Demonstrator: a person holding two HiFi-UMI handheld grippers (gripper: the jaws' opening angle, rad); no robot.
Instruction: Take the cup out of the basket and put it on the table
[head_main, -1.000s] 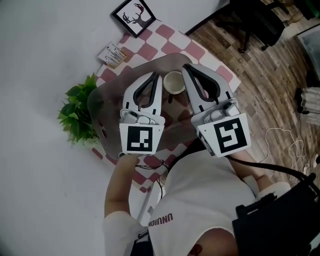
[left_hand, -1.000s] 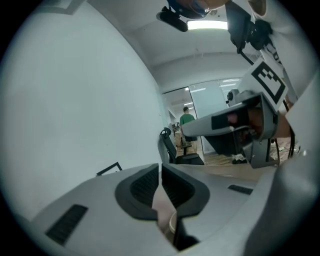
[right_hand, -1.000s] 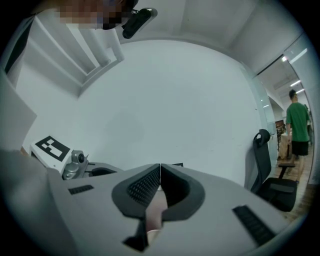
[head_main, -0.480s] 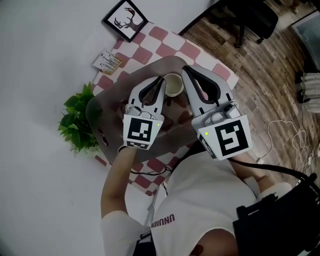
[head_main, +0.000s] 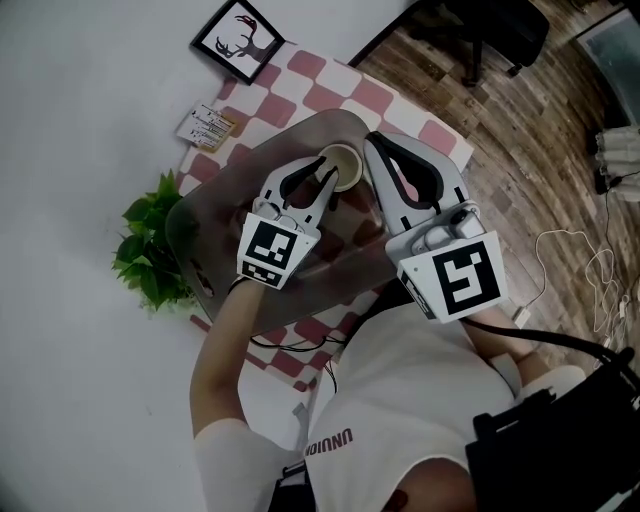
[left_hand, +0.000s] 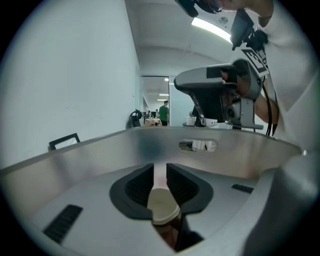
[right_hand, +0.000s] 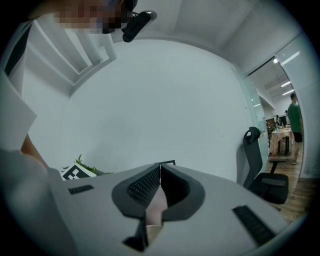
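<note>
Left gripper (head_main: 325, 180) in the basket (head_main: 190, 215) — paper cup (head_main: 342, 163) at its tips.
Left jaws narrow, just been opening, paper cup showing in the gap, pads off it; right gripper (head_main: 371, 138) above the basket's right side — jaws closed together.

Left tool (head_main: 324, 178) tilted down, jaws just parting with cup (head_main: 342, 163) between; right tool (head_main: 373, 141) level, jaws together

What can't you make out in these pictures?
- Cup below its rim: head view looks down into it; left gripper view blurs it.
- Card's print: head view, too small.
- Table's near edge: head view, the person's shirt covers it.
- Basket: right gripper view, hidden behind the right gripper's own body.
</note>
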